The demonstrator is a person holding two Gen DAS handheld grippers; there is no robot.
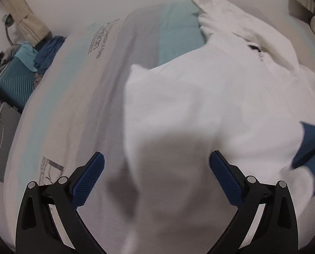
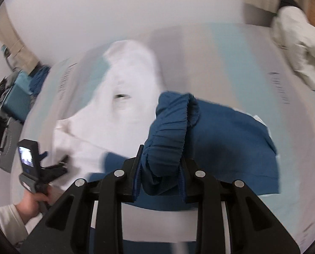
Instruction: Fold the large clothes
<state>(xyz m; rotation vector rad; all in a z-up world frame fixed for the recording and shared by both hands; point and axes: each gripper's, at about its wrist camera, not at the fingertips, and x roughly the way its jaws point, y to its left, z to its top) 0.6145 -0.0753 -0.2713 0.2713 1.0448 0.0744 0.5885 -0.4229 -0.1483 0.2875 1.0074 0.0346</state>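
A large white garment (image 1: 210, 97) lies spread on the striped bed sheet (image 1: 72, 97). My left gripper (image 1: 156, 154) hovers open over its near edge, blue pads wide apart and nothing pinched. In the right wrist view the same white garment (image 2: 127, 80) lies further back, blurred. My right gripper (image 2: 161, 158) is shut on the gathered elastic waistband of a dark blue garment (image 2: 231, 139), which is lifted at the band while the rest trails on the bed. A corner of that blue garment (image 1: 310, 148) shows at the right of the left wrist view. The left gripper (image 2: 51, 167) and the hand (image 2: 34, 203) holding it appear at lower left.
A teal suitcase (image 1: 15, 80) with clothes on top stands beside the bed at the left, with a blue clothes pile (image 1: 47, 53) next to it and a beige curtain (image 1: 30, 19) behind. A cream bundle of fabric (image 2: 301, 57) lies at the bed's far right.
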